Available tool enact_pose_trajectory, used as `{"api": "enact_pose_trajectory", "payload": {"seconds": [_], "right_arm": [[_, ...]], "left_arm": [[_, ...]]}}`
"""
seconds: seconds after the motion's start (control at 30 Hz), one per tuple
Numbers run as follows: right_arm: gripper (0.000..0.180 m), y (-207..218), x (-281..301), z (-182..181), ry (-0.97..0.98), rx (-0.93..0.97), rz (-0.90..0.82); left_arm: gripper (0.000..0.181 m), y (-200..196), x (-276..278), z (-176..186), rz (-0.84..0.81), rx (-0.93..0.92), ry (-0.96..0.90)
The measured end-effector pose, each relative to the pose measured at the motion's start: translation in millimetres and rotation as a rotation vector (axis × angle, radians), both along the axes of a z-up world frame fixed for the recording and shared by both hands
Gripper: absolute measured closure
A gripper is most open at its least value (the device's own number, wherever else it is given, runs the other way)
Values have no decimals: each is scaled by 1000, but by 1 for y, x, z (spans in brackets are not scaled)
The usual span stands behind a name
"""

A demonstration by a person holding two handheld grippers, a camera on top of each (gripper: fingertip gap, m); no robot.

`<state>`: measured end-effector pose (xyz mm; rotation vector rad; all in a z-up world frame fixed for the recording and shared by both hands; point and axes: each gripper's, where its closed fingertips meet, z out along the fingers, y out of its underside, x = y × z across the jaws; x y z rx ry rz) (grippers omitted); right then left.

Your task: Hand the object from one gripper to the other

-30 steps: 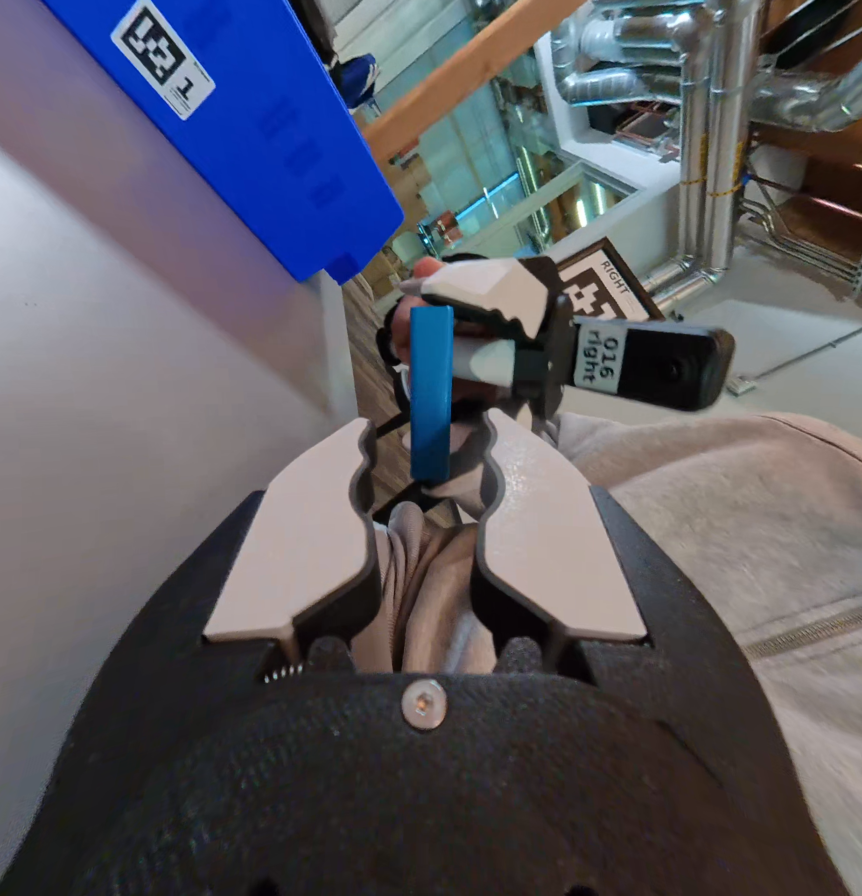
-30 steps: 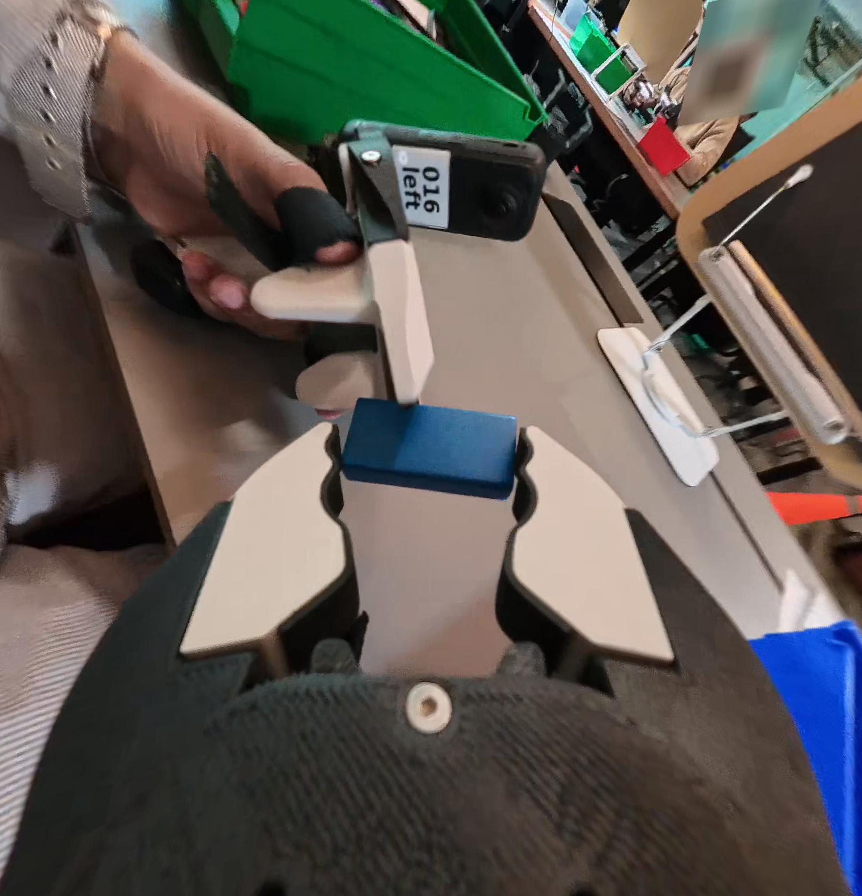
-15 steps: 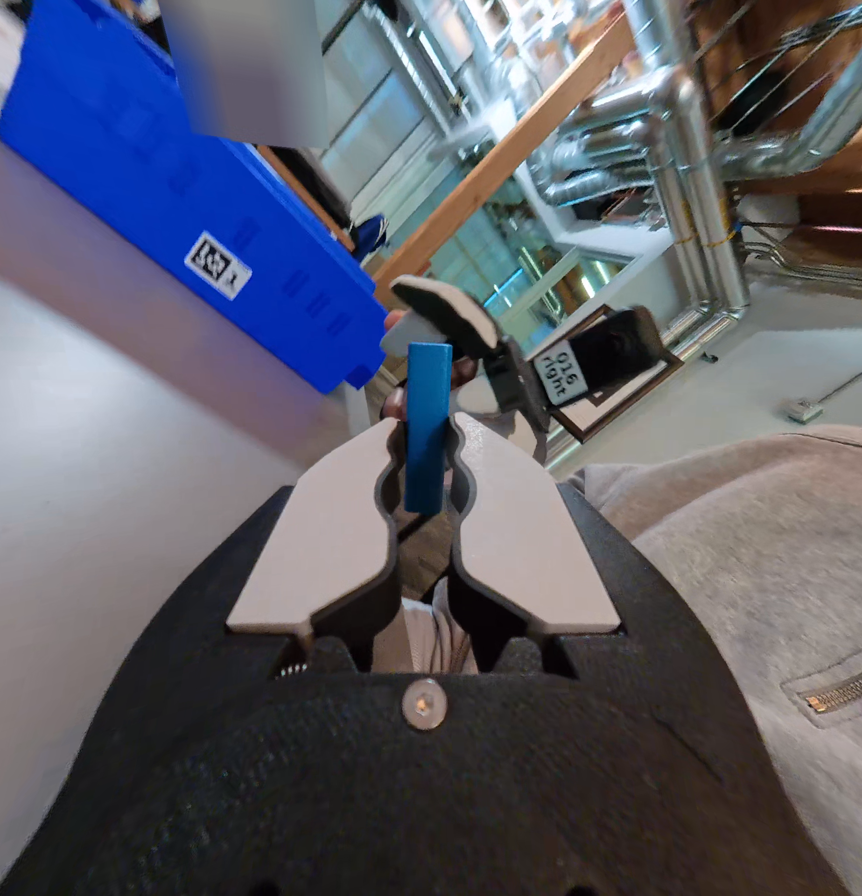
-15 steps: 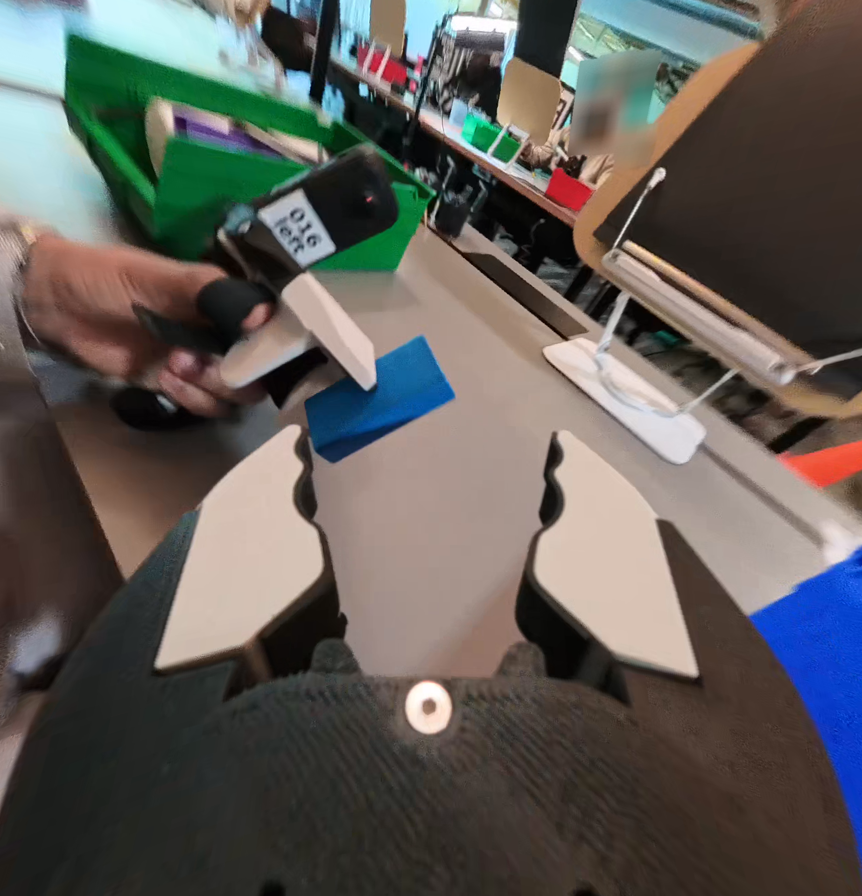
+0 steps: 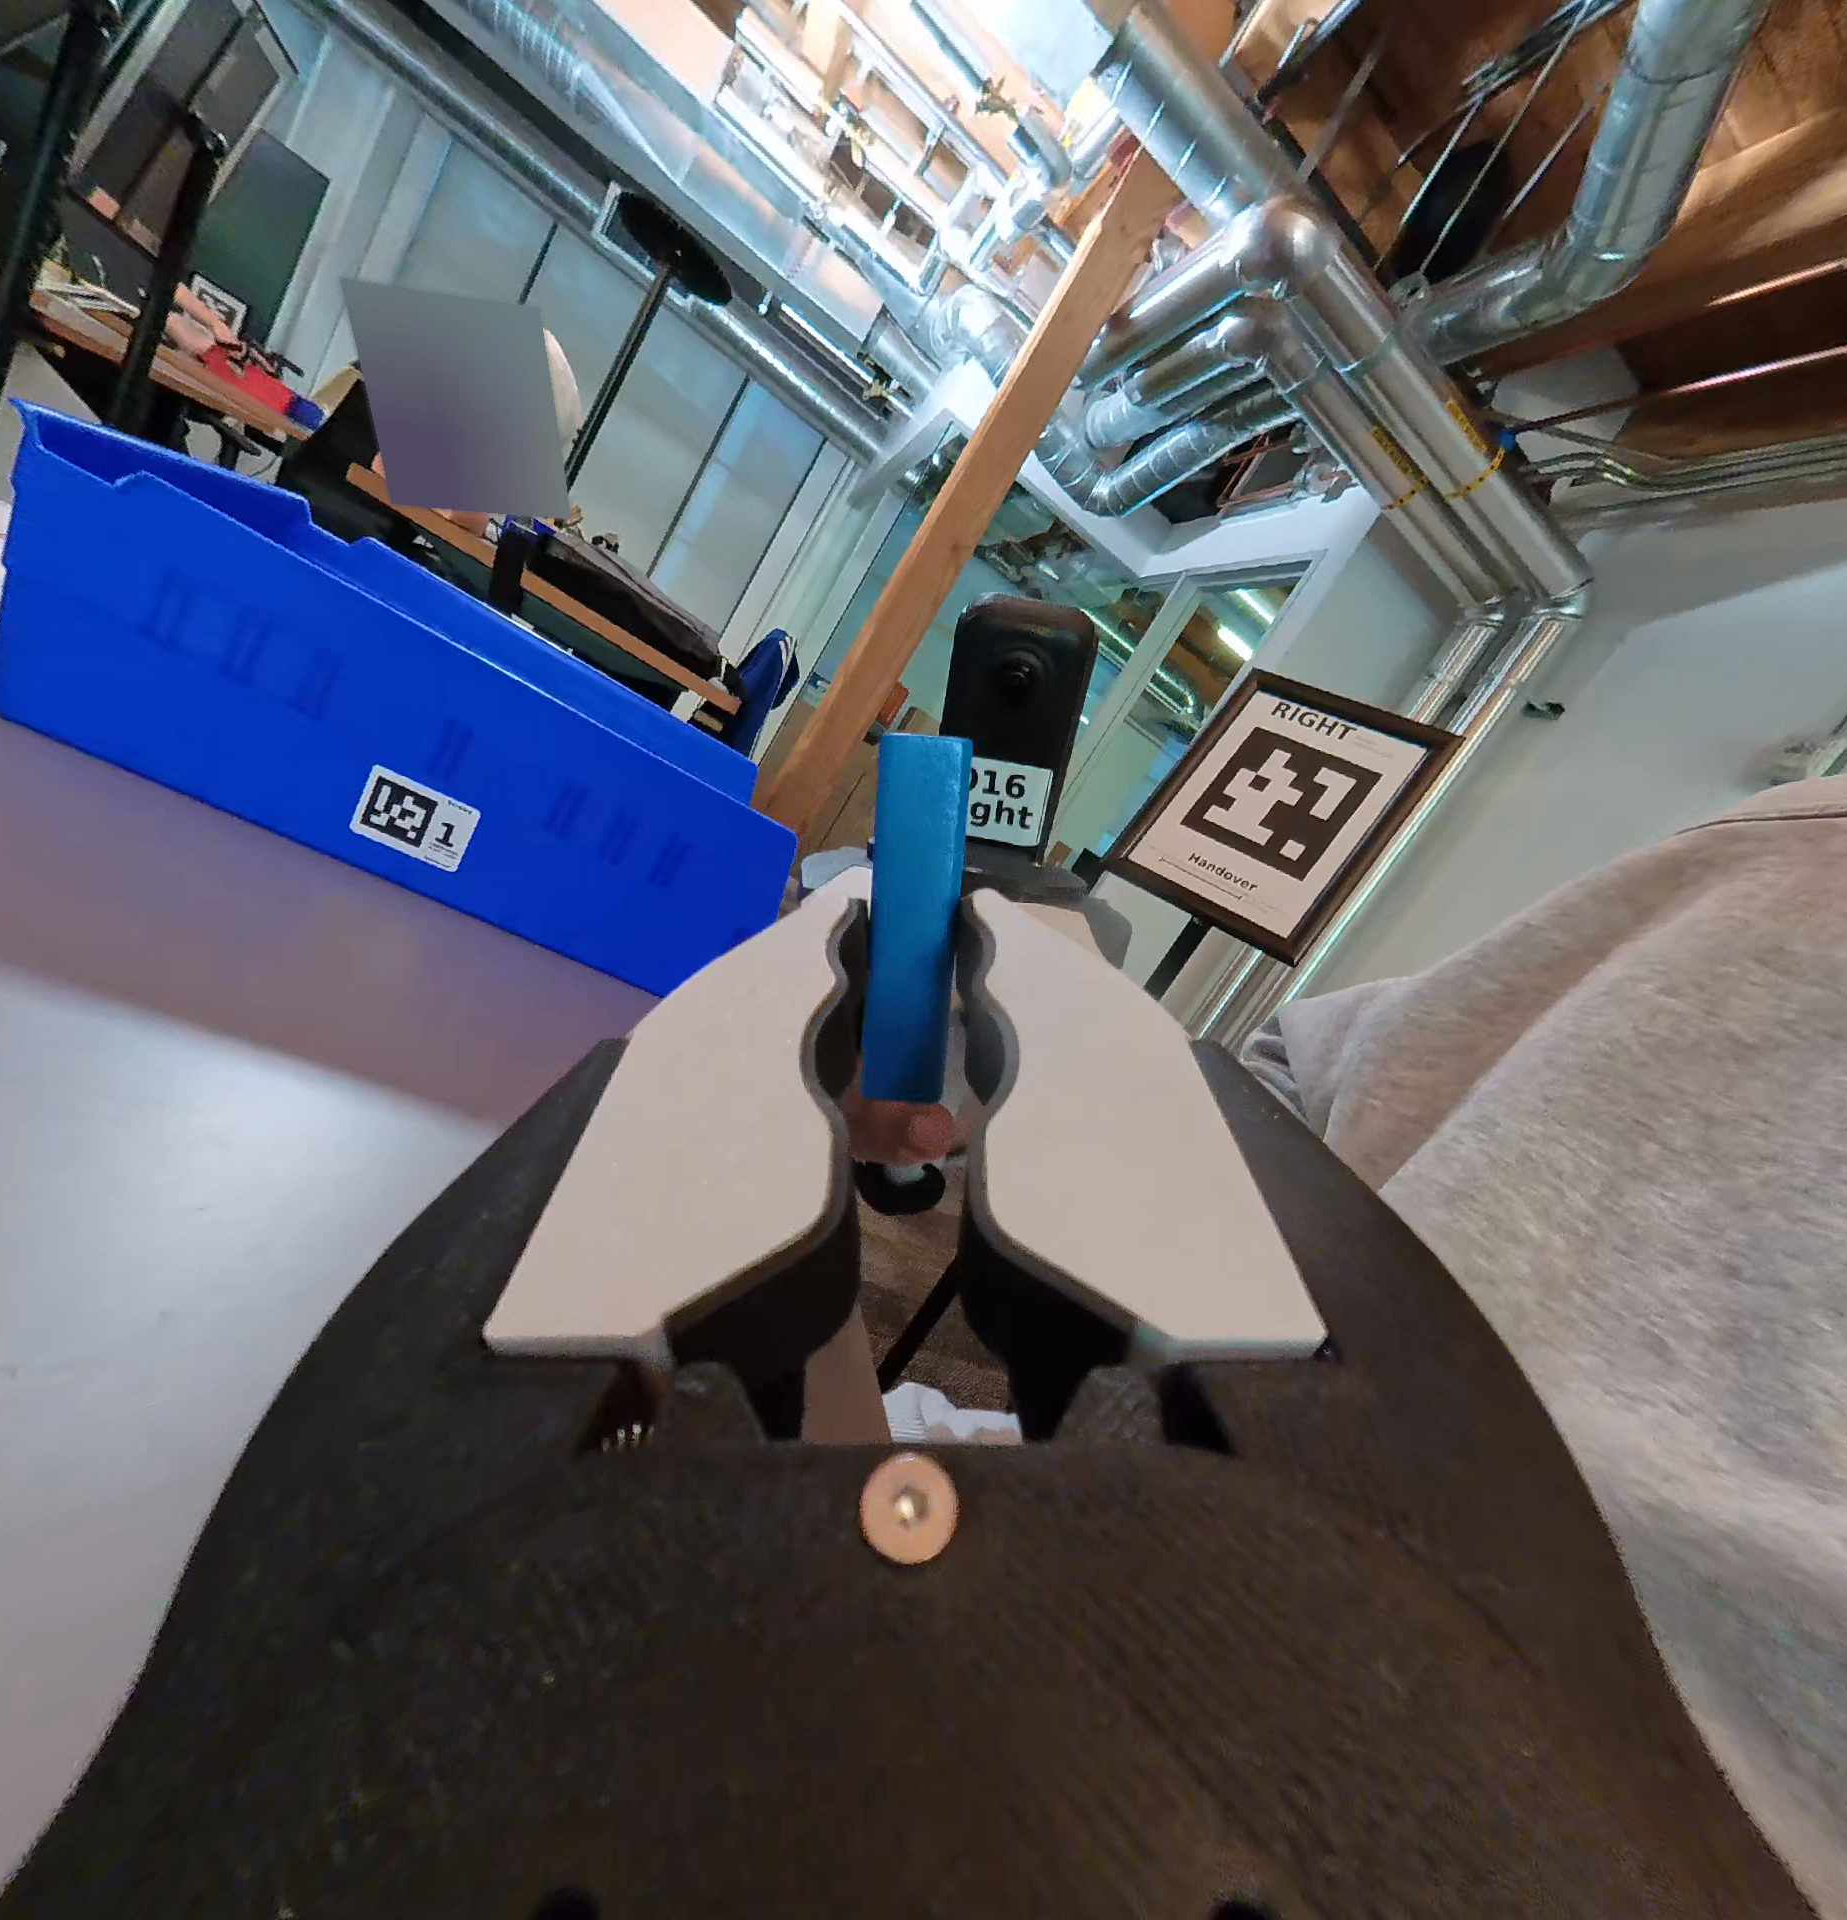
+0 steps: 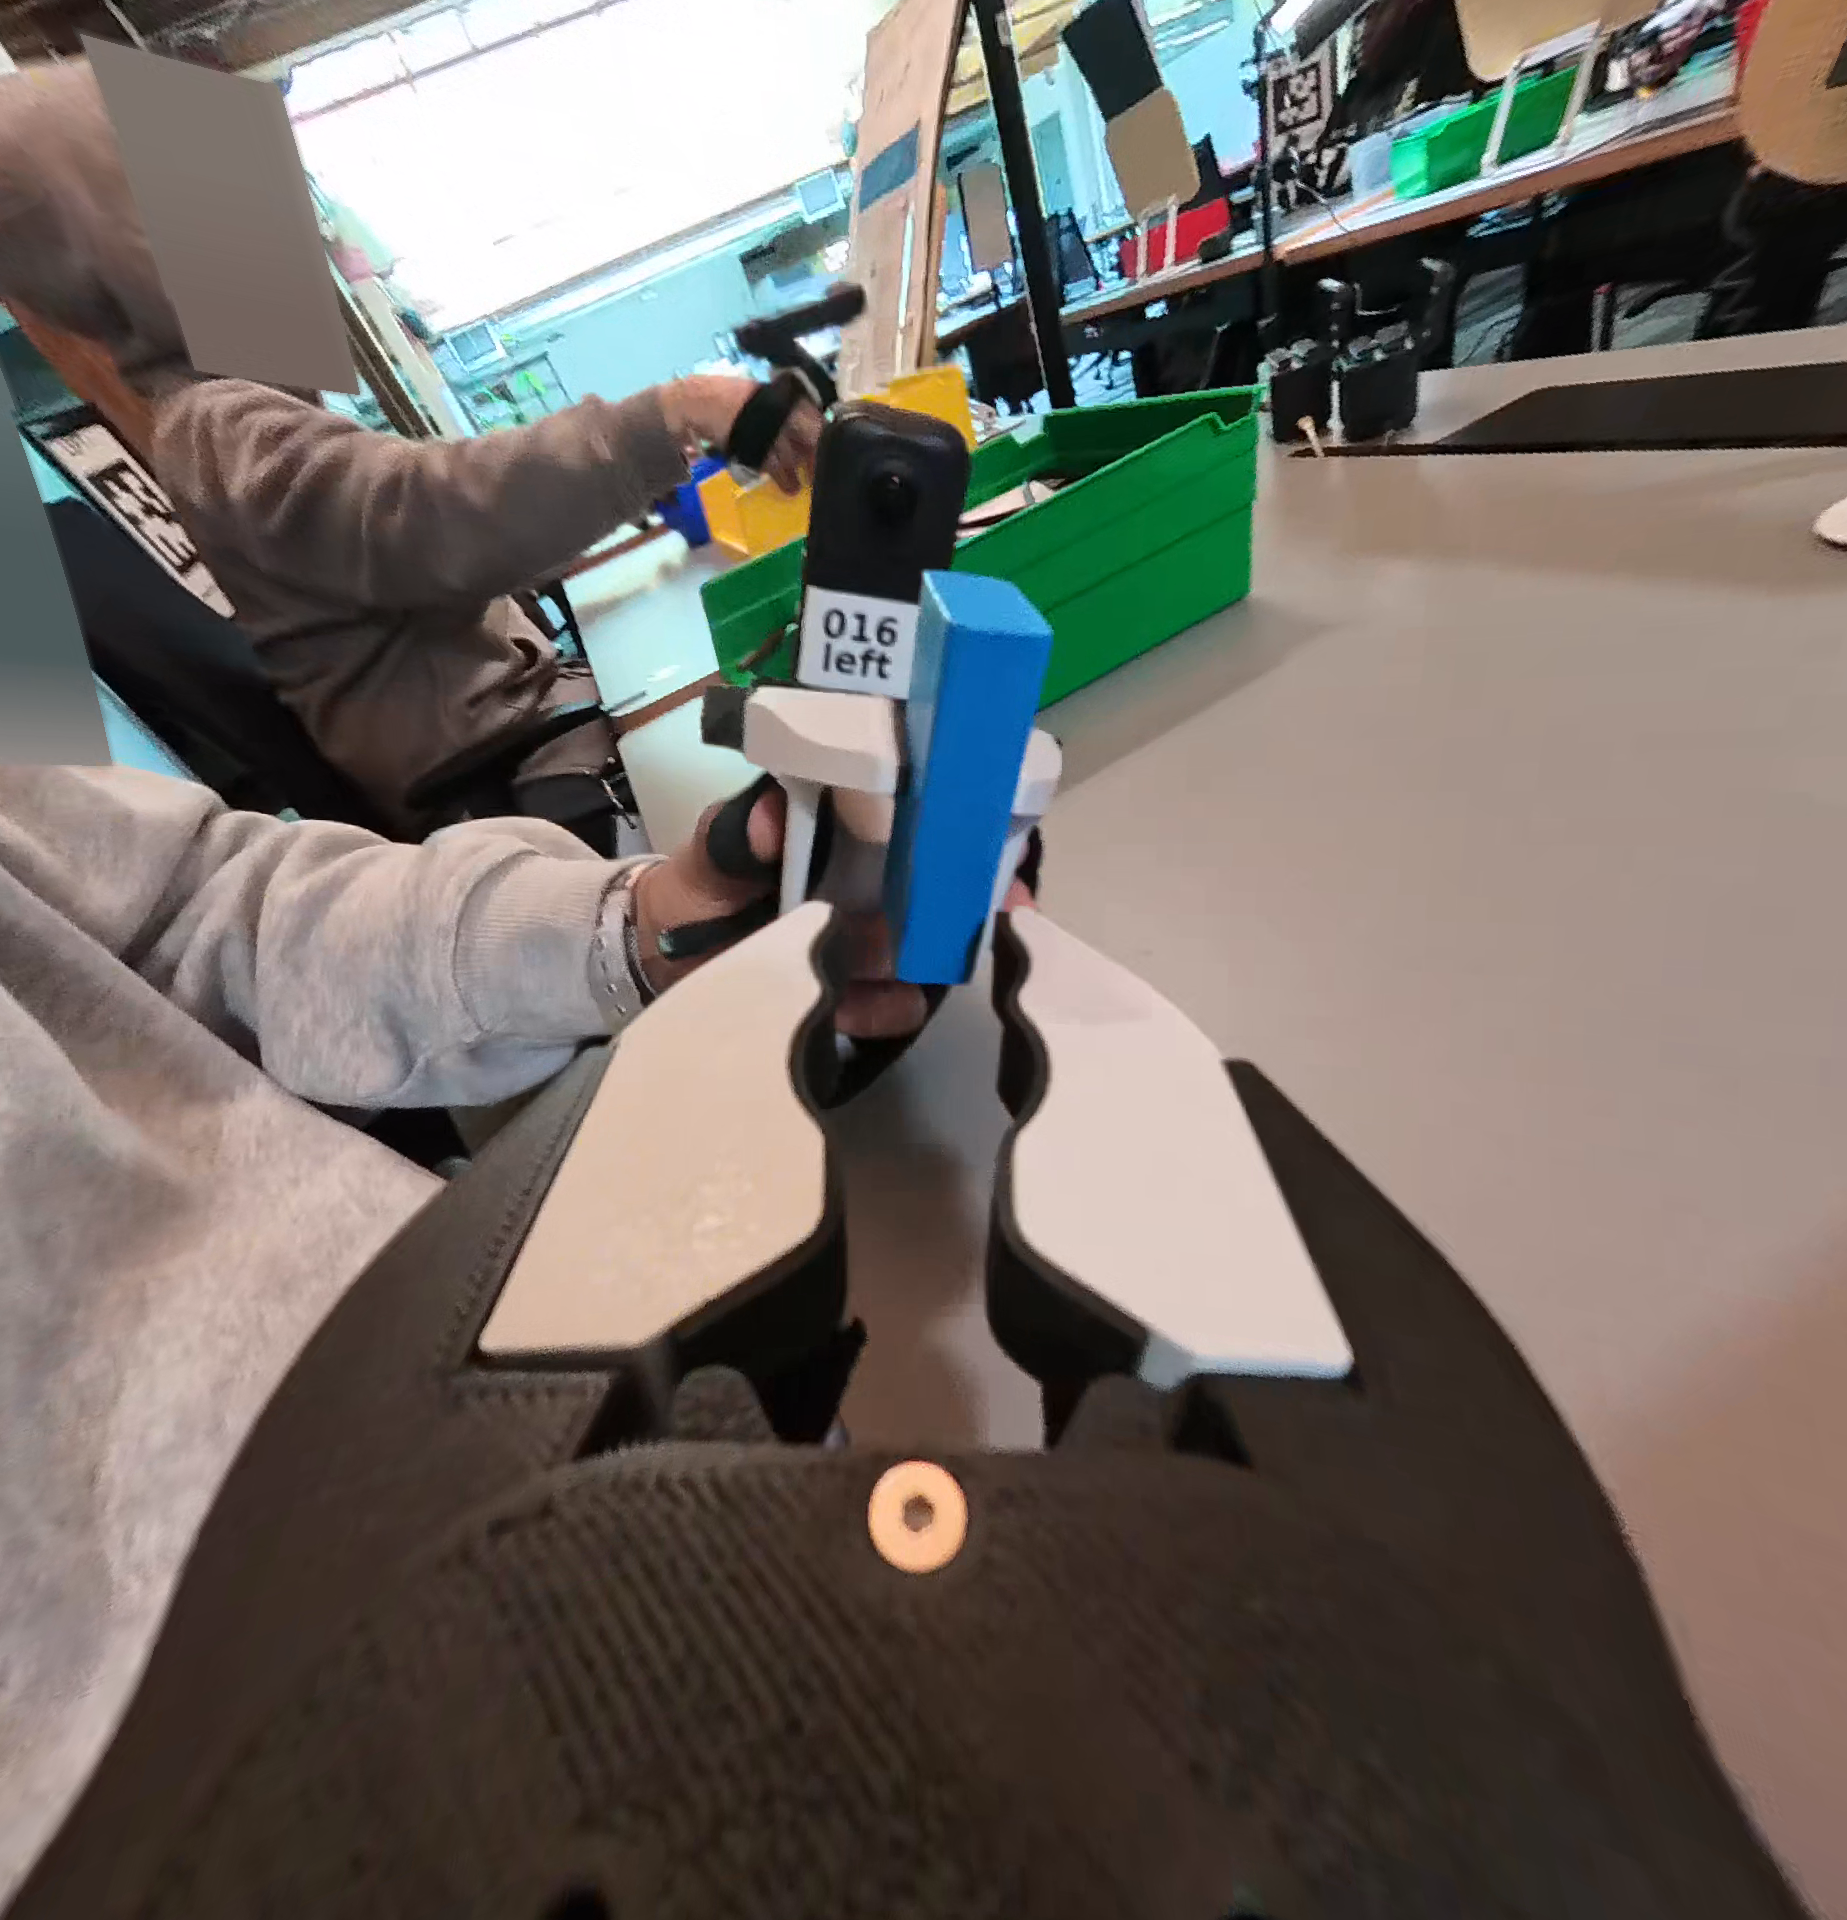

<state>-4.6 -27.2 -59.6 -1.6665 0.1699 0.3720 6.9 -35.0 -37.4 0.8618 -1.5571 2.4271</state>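
A blue rectangular block (image 5: 908, 914) stands upright between the fingertips of my left gripper (image 5: 906, 925), which is shut on it. In the right wrist view the same block (image 6: 966, 779) is clamped in the left gripper (image 6: 929, 758), held above the table by a hand. My right gripper (image 6: 914, 930) is open and empty. Its tips flank the block's lower end with a gap on each side. In the left wrist view only the right gripper's black camera body (image 5: 1018, 675) shows behind the block; its fingers are hidden.
A blue bin (image 5: 379, 707) stands on the grey table (image 6: 1470, 831) to the left. A green bin (image 6: 1106, 551) stands farther back. A framed marker sign (image 5: 1283, 810) stands behind. Another person (image 6: 379, 582) sits at the back left. A grey sleeve (image 6: 327, 935) lies low left. My two grippers' fingertips are within a few centimetres of each other.
The left gripper closed on the block and the right gripper let go of it. Both grippers then swung level, the block now upright, and the right jaws have narrowed near its lower end.
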Motion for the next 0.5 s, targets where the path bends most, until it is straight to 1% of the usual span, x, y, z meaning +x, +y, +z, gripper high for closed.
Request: {"api": "enact_pose_trajectory", "payload": {"seconds": [0.03,0.1,0.2,0.3,0.4,0.5], "right_arm": [[153,1,0,2,18,13,-2],[163,1,1,1,56,18,-7],[164,0,1,3,88,29,12],[164,-3,5,5,69,36,-14],[164,-9,18,7,19,32,-87],[164,-16,35,1,-61,-29,-196]], "left_arm": [[164,-1,0,1,-1,-7,-2],[164,-2,-1,3,-6,-25,-1],[164,-3,-2,3,-11,-34,5],[163,0,1,1,-11,-42,35],[143,4,10,-5,52,-7,67],[139,5,16,-15,112,76,91]]}}
